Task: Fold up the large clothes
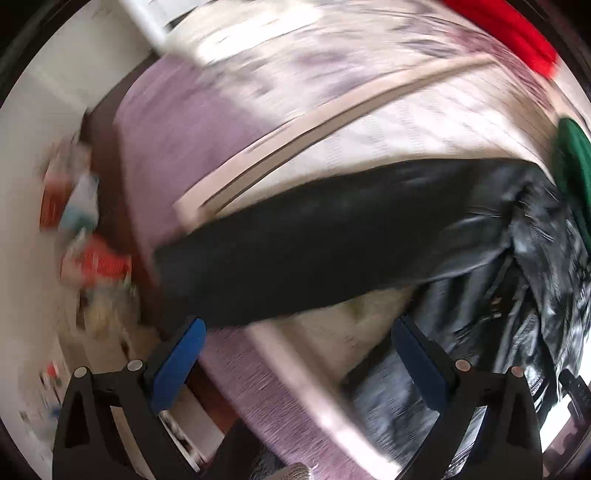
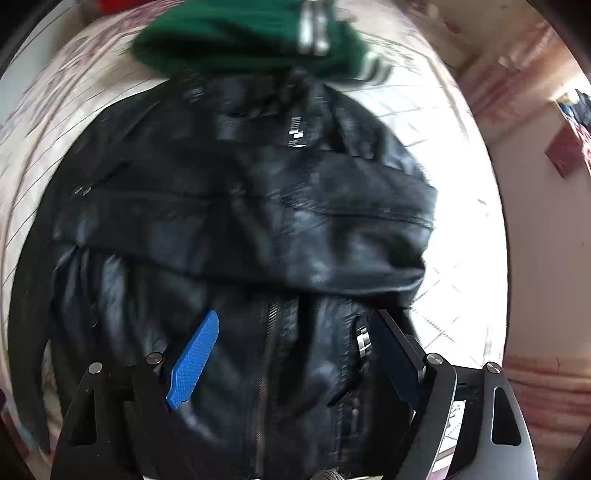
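Though both pictures are smeared with blur, the bed (image 1: 332, 122) shows as the biggest thing, its pale patterned cover carrying a black leather jacket (image 2: 240, 229). The right wrist view alone shows the jacket from the front: it lies straight ahead of the right gripper (image 2: 295, 369), front zip running between the fingers, a sleeve folded across the chest beyond the fingertips, a small zip pocket just beside the right finger. The left wrist view alone shows the jacket's other sleeve (image 1: 314, 251) stretched out flat beyond the fingertips of the left gripper (image 1: 299, 365), and clutter on the floor past its left finger. A green garment (image 2: 251, 40) with white stripes lies beyond the jacket's collar; a red cloth (image 1: 509, 29) lies farther off. Both grippers' fingers stand spread, holding nothing. No writing can be read.
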`<action>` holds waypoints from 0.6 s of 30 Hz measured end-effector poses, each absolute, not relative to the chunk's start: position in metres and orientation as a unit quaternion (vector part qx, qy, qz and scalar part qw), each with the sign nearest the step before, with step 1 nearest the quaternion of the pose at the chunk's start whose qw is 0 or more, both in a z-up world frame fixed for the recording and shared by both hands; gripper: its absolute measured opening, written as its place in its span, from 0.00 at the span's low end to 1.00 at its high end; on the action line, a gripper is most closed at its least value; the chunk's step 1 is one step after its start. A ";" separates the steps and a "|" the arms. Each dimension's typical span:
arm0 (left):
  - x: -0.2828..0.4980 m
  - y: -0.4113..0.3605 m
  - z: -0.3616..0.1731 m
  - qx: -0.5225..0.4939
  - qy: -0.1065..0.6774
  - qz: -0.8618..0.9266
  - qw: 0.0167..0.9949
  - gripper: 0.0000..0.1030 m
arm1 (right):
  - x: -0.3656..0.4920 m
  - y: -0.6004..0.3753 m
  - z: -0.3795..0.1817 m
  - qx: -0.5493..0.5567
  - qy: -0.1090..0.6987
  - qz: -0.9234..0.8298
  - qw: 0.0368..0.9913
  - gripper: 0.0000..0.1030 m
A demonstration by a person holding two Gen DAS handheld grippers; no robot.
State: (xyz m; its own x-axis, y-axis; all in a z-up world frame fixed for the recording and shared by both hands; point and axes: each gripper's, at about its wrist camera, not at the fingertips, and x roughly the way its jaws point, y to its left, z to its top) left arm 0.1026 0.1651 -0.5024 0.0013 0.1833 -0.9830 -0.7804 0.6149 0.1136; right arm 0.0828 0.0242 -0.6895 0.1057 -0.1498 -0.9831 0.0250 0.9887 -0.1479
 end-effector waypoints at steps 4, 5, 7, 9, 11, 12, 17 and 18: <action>0.051 0.180 -0.528 -0.313 0.603 0.390 0.622 1.00 | 0.061 0.051 -0.685 -0.052 0.669 -0.028 0.741 0.83; 0.036 0.185 -0.535 -0.337 0.598 0.395 0.611 1.00 | 0.058 0.057 -0.685 -0.050 0.673 -0.018 0.737 0.83; 0.010 0.197 -0.550 -0.398 0.583 0.396 0.588 1.00 | 0.047 0.068 -0.687 -0.050 0.682 -0.006 0.730 0.83; -0.013 0.209 -0.570 -0.479 0.551 0.386 0.563 1.00 | 0.033 0.094 -0.693 -0.059 0.687 0.003 0.724 0.83; -0.027 0.220 -0.590 -0.552 0.511 0.371 0.545 1.00 | 0.031 0.102 -0.702 -0.066 0.692 0.008 0.719 0.83; -0.032 0.224 -0.596 -0.571 0.498 0.368 0.539 0.99 | 0.023 0.107 -0.707 -0.069 0.695 0.010 0.716 0.83; -0.031 0.252 -0.620 -0.612 0.442 0.380 0.534 0.58 | 0.008 0.124 -0.719 -0.072 0.704 0.014 0.707 0.83; -0.029 0.258 -0.621 -0.603 0.443 0.396 0.532 0.51 | 0.002 0.131 -0.721 -0.073 0.704 0.015 0.706 0.83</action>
